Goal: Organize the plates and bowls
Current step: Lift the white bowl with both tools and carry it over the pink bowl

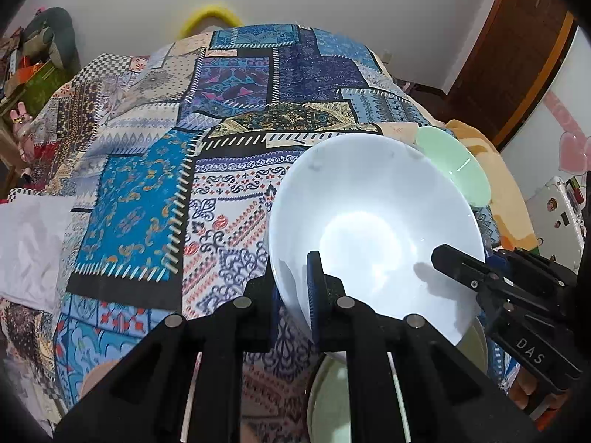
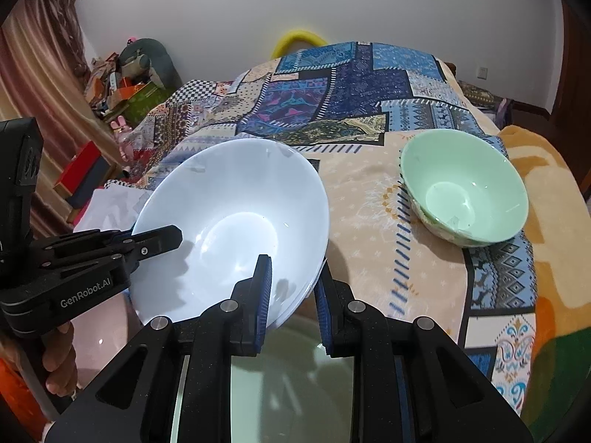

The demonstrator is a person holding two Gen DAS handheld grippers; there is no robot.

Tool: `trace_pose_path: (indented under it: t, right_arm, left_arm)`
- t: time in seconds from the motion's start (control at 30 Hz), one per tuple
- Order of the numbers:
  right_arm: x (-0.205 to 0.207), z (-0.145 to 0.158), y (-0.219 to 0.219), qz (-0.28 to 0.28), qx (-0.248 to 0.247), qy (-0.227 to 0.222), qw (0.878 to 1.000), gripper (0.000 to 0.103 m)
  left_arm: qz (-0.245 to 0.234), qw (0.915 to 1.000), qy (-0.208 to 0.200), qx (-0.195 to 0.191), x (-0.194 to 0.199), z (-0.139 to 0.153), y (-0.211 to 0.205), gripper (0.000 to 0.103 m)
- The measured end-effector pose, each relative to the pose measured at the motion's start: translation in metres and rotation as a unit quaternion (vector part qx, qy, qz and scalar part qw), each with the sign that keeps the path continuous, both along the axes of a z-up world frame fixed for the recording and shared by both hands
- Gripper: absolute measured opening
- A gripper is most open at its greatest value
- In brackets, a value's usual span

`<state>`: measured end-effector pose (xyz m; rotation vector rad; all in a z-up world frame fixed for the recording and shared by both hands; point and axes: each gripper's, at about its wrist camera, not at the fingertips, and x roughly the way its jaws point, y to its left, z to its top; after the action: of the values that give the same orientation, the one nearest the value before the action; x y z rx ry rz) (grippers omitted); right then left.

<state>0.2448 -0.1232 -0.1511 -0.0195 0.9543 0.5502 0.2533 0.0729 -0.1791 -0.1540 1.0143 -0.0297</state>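
A large white bowl (image 1: 376, 236) is held tilted above the bed by both grippers. My left gripper (image 1: 295, 295) is shut on its near-left rim, one finger inside and one outside. My right gripper (image 2: 291, 295) is shut on the opposite rim of the same white bowl (image 2: 236, 221); it also shows in the left wrist view (image 1: 461, 269). A pale green plate (image 2: 295, 380) lies right below the bowl, partly hidden by the fingers. A green bowl (image 2: 465, 188) stands upright on the bedspread to the right, apart from both grippers; its edge shows in the left wrist view (image 1: 458, 162).
The patchwork bedspread (image 1: 221, 147) covers the bed. A white cloth (image 1: 29, 243) lies at its left edge. Boxes and toys (image 2: 122, 85) pile up by the far left wall. A wooden door (image 1: 517, 55) stands at the right.
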Motion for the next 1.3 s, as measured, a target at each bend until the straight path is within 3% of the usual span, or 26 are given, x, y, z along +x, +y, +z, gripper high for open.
trace_pose_path:
  t: [0.73, 1.3]
  right_arm:
    - [-0.068, 0.029, 0.024, 0.027, 0.012, -0.025, 0.999, 0.021]
    - [-0.104, 0.009, 0.078, 0.078, 0.018, -0.004, 0.997, 0.021]
  left_arm:
    - [0.033, 0.9988, -0.036, 0.003, -0.1, 0.048, 0.024, 0.012]
    - [0.086, 0.996, -0.021, -0.008, -0.161, 0.034, 0.08, 0.012]
